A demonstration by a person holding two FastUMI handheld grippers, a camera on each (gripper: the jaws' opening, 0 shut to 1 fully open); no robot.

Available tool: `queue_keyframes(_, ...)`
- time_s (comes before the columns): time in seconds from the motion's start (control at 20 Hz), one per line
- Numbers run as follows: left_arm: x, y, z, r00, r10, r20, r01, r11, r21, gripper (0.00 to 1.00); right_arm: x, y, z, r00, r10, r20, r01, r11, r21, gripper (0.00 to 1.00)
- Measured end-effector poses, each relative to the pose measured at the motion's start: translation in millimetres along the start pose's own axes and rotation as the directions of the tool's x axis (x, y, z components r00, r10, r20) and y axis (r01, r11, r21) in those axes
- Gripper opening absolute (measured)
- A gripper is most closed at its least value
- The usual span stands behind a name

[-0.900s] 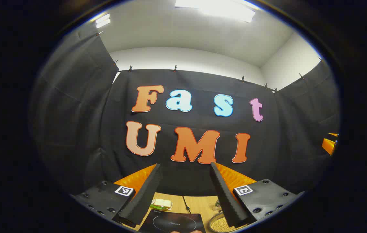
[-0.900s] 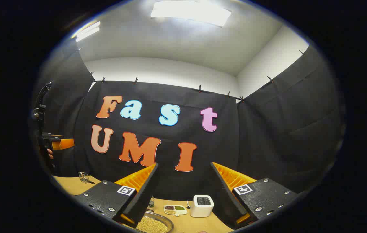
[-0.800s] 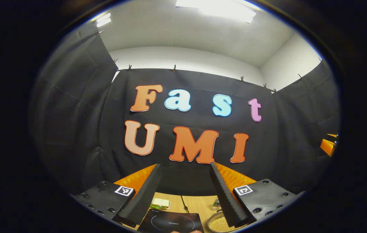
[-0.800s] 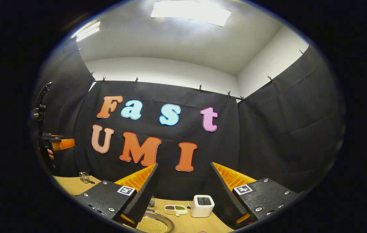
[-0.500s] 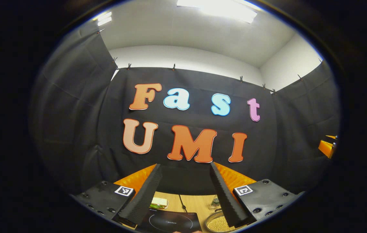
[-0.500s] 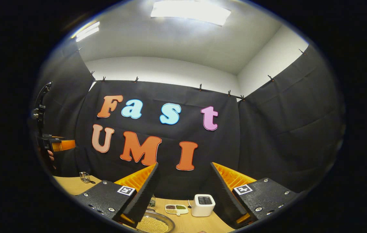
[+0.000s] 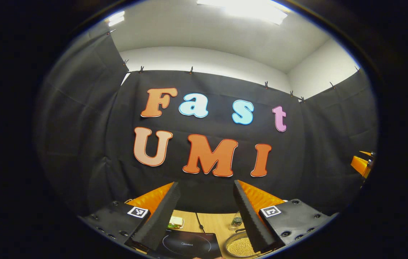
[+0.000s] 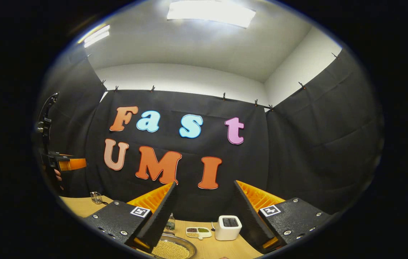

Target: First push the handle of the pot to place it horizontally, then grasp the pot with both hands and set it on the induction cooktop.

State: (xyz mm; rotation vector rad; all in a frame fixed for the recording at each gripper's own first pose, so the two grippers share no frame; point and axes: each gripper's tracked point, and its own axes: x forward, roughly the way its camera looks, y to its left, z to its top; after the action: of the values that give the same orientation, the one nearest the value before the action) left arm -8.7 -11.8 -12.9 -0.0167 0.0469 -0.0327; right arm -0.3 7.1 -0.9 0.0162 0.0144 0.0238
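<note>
Wooden worktop (image 8: 222,248) at bottom of both views. White toaster-like appliance (image 8: 228,222) stands on it near back, before black cloth wall (image 8: 297,151). Just beside it, to left, small divided dish (image 8: 198,232) with dark and green grains. Small glass jar (image 8: 170,223) further left. In left gripper view, sponge or small packet (image 7: 176,222) on worktop, thin black cable (image 7: 198,222) running toward back, small glass jar (image 7: 236,221). Wire basket (image 8: 96,197) at far left worktop edge. Ceiling light panel (image 8: 210,12) above.
</note>
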Motion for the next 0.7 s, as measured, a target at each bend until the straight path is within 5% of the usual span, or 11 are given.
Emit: queue_keyframes(0.7, -7.0, -5.8, 1.0, 1.0, -0.014, 0.008, 0.014, 1.0, 0.0, 0.98, -4.9, -0.2, -1.8, 1.0, 0.004, -0.012, -0.004, 1.0, 0.006, 0.95)
